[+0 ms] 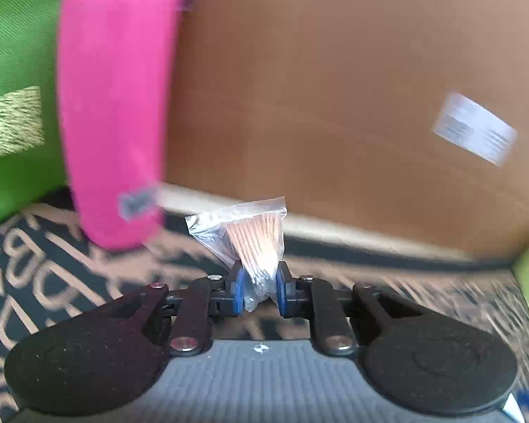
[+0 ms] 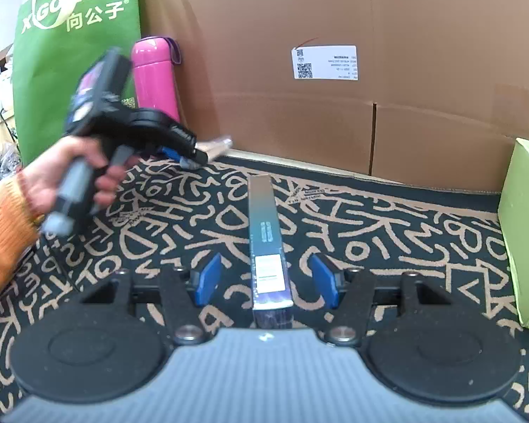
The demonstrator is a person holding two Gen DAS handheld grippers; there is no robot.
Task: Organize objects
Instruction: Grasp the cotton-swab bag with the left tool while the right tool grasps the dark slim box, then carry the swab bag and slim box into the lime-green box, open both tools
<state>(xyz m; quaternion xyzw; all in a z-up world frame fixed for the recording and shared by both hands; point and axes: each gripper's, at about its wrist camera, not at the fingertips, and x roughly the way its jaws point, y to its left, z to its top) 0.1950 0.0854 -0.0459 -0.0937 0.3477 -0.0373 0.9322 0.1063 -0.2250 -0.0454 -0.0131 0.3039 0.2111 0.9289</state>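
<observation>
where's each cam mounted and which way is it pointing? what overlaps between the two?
Left wrist: sits on the left claw, looking forward along its fingers at the pink bottle and cardboard box; its blue pads pinch a bag of wooden sticks.
Right wrist: sits on the right claw, open astride a long box on the patterned mat; the person's left hand shows at left.
Shared: pink bottle, cardboard box, mat, green bag, left claw with its bag.

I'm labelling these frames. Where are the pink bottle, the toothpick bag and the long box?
pink bottle (image 2: 155, 77): right wrist view, middle of its body.
toothpick bag (image 1: 255, 243): left wrist view, on the toothpicks inside.
long box (image 2: 266, 232): right wrist view, top face.
</observation>
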